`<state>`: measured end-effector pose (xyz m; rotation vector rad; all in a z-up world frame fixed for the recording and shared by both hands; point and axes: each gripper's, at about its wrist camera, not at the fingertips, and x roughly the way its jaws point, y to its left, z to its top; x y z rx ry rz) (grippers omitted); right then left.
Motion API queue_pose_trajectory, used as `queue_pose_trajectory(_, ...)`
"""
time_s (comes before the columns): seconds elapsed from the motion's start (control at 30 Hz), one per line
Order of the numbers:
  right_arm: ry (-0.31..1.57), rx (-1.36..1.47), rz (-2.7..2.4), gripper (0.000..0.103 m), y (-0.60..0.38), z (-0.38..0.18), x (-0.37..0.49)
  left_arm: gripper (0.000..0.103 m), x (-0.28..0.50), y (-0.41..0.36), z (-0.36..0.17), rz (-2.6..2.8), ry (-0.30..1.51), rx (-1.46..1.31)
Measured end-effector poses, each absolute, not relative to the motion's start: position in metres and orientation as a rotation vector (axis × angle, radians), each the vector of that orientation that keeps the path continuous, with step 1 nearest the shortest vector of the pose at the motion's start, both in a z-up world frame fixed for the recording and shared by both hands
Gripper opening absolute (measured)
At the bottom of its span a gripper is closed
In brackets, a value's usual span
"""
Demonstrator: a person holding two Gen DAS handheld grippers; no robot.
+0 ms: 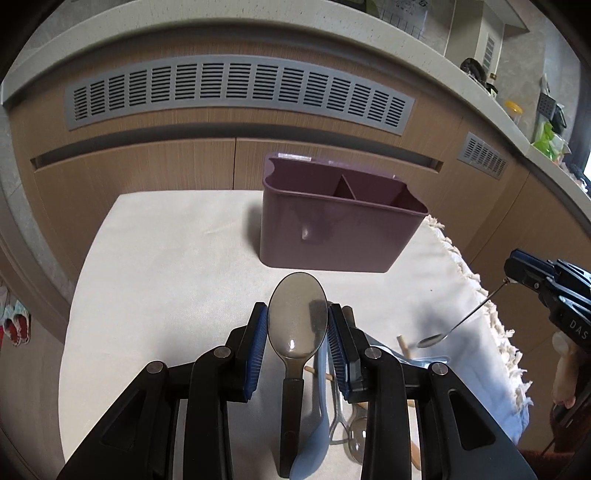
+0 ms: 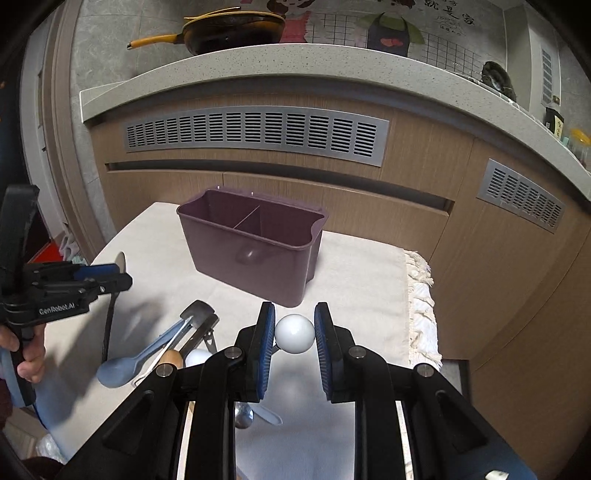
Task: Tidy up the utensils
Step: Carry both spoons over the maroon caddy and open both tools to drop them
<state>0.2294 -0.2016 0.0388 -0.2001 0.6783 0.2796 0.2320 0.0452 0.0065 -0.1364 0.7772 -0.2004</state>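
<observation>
Holding a smoky spoon (image 1: 297, 325) and a ball-ended spoon (image 2: 294, 334) clamped, both grippers face the purple caddy (image 1: 332, 229) ahead of their jaws.

Before me stood a run of wood-grain brown cabinet fronts (image 2: 369, 221) with a dark recessed handle groove along their tops. Set into them I saw a long grey slotted vent grille (image 1: 236, 92) and a smaller grey vent panel (image 2: 521, 194) to the right. Above ran a pale speckled stone countertop (image 2: 295, 66). On it I noted a yellow-handled dark frying pan (image 2: 229, 29). Behind was a white gridded wall tile with cartoon decals (image 2: 388, 29). Soft daylight fell evenly.
</observation>
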Motion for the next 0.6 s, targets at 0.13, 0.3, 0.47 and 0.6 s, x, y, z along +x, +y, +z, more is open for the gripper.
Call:
queue_pose_trajectory(0.13, 0.64, -0.193, 0.271, 0.02, -0.203, 0.049, 0.223, 0.033, 0.225, 0.041, 0.026, -0.21, 0.703, -0.147)
queue_pose_trajectory(0.3, 0.448, -0.209, 0.235, 0.02, -0.202, 0.116, 0.23, 0.033, 0.24, 0.048, 0.115, -0.306, 0.469, -0.194)
queue_pose_trajectory(0.47, 0.368, -0.206, 0.217, 0.02, -0.195, 0.166, 0.265, 0.033, 0.28, 0.052, 0.159, -0.336, 0.349, -0.238)
queue_pose_trajectory(0.6, 0.395, -0.232, 0.209, 0.02, -0.182, 0.166, 0.301, 0.033, 0.32, 0.051, 0.159, -0.334, 0.339, -0.261)
